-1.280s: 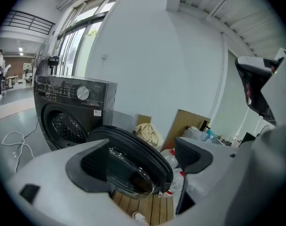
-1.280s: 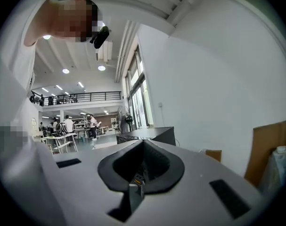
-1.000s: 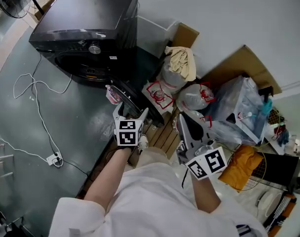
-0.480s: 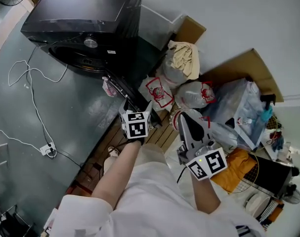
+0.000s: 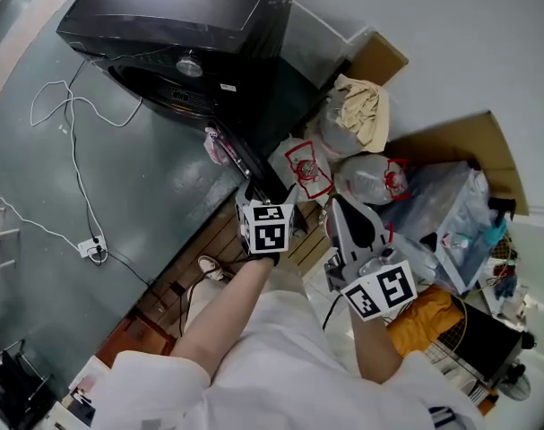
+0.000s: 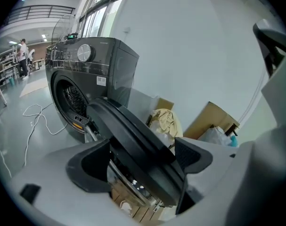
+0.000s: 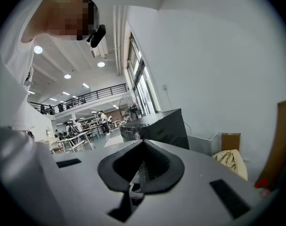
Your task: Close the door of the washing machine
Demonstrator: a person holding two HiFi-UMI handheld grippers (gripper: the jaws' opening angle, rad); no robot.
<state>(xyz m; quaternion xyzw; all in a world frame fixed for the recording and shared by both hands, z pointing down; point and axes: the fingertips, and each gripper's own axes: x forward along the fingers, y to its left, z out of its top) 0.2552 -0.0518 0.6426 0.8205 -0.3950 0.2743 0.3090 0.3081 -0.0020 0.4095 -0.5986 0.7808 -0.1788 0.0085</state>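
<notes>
From where I stand, the dark washing machine (image 5: 177, 25) sits at about eleven o'clock in the head view, and its round door (image 5: 258, 168) hangs wide open, swung out from the front toward the middle of the floor. The left gripper (image 5: 270, 195) has the door's outer rim between its jaws. In the left gripper view both pads look pressed against that thick black edge (image 6: 133, 140), so I take it as clamped on. The right gripper (image 5: 343, 218) hangs back at four o'clock, pinched together on nothing and doing no work. The closing swing looks barely begun. My worry is the hold, since the rim is rounded and smooth. If the push runs across the jaws rather than along the arc, the pads may skid off. Something pink (image 5: 220, 146) hangs by the hinge at the drum mouth, though I can't tell what. If it lies in the opening, the door could trap it and fail to latch.
</notes>
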